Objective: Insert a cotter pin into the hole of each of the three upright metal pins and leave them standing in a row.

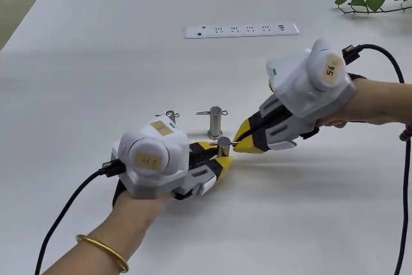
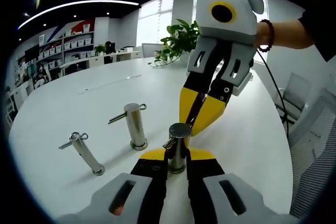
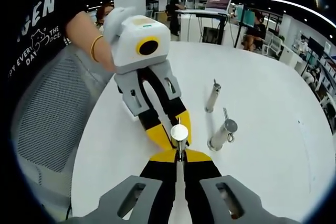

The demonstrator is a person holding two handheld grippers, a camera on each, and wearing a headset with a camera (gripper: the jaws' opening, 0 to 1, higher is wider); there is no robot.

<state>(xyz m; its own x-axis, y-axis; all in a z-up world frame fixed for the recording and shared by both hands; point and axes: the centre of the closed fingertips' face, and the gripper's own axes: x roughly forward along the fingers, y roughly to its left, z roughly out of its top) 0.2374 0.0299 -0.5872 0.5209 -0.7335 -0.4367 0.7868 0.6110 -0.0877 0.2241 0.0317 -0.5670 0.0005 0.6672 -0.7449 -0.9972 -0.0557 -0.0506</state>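
Left gripper view | my left claw clamped on pin, steadying it | right claw pinched on cotter to thread hole

The right claw rises from the bottom, its yellow tips pressed together on a thin metal sliver, seemingly a cotter pin, right against an upright pin. The left claw reaches in from the upper left, its jaws clamped either side of that pin. To the right on the white worktop stand two more pins: a nearer one with a cotter through it, and a farther one. A bangled arm and a mesh chair are at left.
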